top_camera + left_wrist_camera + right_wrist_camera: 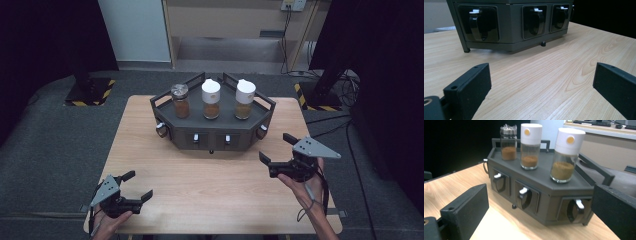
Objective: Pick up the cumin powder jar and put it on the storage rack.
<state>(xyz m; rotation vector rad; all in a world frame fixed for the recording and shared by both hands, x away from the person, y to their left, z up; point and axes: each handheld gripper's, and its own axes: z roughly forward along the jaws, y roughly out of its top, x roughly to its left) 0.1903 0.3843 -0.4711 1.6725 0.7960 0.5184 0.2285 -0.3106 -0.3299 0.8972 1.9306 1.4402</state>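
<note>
The dark rack (212,131) stands in the upper middle of the high view, on the far half of the wooden table (200,185). On its top stand three jars with brown powder: a jar with a metal lid (180,100) at the left, a white-capped jar (211,99) in the middle and a second white-capped jar (244,99) at the right. The right gripper (274,149) is at the lower right of this view, near the rack's right corner, its jaws released with nothing between them. The left gripper (137,185) is at the lower left, well apart from the rack, jaws also spread wide and empty.
</note>
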